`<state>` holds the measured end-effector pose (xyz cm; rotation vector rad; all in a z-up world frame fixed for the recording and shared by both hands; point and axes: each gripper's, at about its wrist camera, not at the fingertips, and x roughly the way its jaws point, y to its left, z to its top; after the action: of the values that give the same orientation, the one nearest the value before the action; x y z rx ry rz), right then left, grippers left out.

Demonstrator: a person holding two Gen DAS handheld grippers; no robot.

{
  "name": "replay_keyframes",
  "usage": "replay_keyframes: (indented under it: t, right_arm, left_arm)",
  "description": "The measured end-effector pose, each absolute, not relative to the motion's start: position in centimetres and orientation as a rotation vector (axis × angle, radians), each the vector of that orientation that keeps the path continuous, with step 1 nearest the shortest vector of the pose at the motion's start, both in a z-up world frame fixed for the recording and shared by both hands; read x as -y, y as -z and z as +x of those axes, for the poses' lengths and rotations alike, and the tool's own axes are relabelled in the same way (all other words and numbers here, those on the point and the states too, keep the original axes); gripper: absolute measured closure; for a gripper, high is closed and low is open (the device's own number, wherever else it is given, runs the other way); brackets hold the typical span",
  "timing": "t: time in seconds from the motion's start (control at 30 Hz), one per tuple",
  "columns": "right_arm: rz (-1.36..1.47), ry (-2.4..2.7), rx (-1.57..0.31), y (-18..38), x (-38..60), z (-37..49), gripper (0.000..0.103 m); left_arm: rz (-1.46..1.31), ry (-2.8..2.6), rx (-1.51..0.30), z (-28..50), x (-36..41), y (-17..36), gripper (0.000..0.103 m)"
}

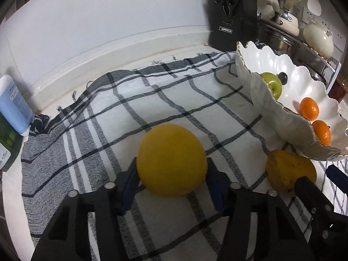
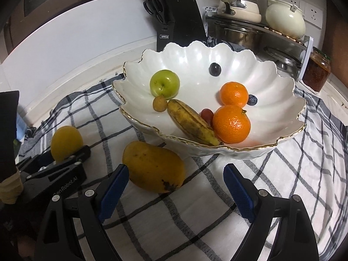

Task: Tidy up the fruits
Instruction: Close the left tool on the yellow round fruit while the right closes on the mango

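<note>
My left gripper [image 1: 171,174] has its blue pads pressed on both sides of the round yellow fruit [image 1: 171,159] on the checked cloth [image 1: 108,113], while my right gripper [image 2: 176,187] stands spread wide, its left pad just beside the mango [image 2: 153,166] and nothing pinched. The scalloped white bowl [image 2: 282,100] rises close behind the mango, holding a green apple [image 2: 164,84], a banana [image 2: 191,122], two mandarins [image 2: 231,123] and small fruits. Open cloth lies left of the yellow fruit as far as the blue bottle [image 1: 14,104] at the edge; the knife block [image 2: 180,21] and pots [image 2: 237,32] crowd the wall behind.
</note>
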<state>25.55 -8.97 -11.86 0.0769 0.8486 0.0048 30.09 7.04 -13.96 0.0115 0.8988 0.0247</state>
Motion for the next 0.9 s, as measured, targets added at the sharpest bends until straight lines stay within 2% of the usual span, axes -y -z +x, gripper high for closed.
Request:
replay_keyframes:
  t: [0.77, 0.87, 0.9]
  right_arm:
    - [0.064, -0.054, -0.893, 13.8, 6.3, 28.1, 0.014]
    - [0.054, -0.061, -0.897, 14.2, 6.1, 28.5, 0.018]
    - [0.048, -0.06, -0.901, 14.3, 6.0, 28.6, 0.022]
  left_arm:
    - [-0.082, -0.069, -0.902, 28.0, -10.7, 13.1, 0.049]
    - [-0.085, -0.07, -0.903, 28.0, -10.7, 13.1, 0.049]
    - [-0.087, -0.07, -0.905, 28.0, -10.8, 13.2, 0.049]
